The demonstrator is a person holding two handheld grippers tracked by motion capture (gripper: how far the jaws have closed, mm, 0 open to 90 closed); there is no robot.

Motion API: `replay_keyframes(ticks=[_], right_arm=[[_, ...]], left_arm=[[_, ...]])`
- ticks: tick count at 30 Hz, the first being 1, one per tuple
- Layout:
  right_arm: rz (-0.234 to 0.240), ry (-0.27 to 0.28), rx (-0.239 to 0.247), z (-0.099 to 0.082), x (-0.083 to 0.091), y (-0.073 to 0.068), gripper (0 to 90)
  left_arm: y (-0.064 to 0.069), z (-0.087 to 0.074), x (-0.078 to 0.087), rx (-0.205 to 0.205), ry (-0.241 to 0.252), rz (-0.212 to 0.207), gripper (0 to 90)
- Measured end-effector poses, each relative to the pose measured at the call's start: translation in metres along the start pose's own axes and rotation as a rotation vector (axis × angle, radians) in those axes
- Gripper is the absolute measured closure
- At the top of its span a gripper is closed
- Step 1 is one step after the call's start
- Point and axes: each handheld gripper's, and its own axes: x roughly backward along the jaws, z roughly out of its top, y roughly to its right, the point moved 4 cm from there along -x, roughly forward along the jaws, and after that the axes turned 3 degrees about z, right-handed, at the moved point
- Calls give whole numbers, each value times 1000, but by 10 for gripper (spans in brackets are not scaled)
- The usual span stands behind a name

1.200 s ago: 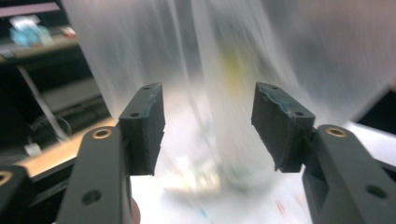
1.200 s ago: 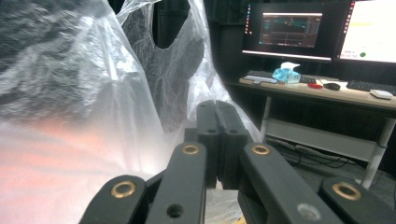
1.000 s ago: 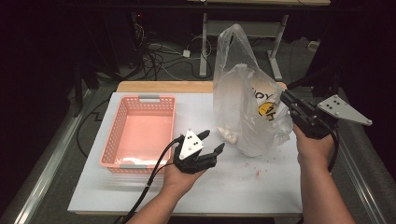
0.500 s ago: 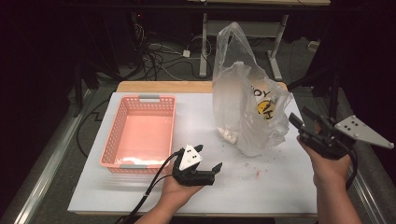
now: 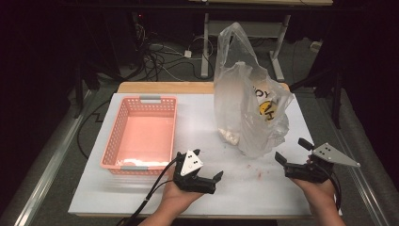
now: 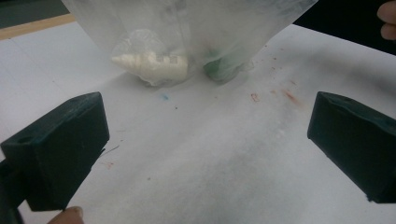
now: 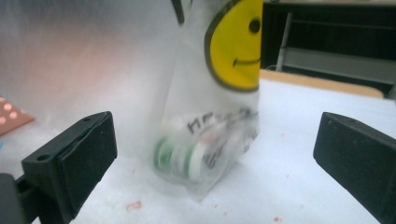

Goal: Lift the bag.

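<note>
A clear plastic bag (image 5: 249, 108) with a yellow smiley face stands by itself on the white table (image 5: 244, 193), right of centre. In the left gripper view the bag (image 6: 187, 28) holds a white lumpy item (image 6: 152, 65) and something green (image 6: 222, 67). In the right gripper view the bag (image 7: 233, 42) shows a green-and-white item (image 7: 182, 158) at its bottom. My left gripper (image 5: 209, 165) (image 6: 205, 140) rests low in front of the bag. My right gripper (image 5: 292, 150) (image 7: 215, 154) sits to the bag's right front. Both have just been opening; their jaws stand wide with nothing between them.
An empty pink basket (image 5: 141, 134) sits on the left half of the table. A wooden board edge (image 5: 164, 87) runs along the back. Small red specks (image 5: 259, 174) mark the sheet near the bag. Beyond the table lie cables and desk legs in the dark.
The right gripper has let go of the bag and dropped down and toward the table's front right. The left gripper has drawn back from the bag's foot. Both jaws have spread wider.
</note>
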Motion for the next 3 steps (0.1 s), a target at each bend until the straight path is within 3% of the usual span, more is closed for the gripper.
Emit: replay_keyframes(ticks=[3], right_arm=[[12,-19,1,-7,-2,-1,2]], left_arm=[[0,-2,0,-2,0,1,0]])
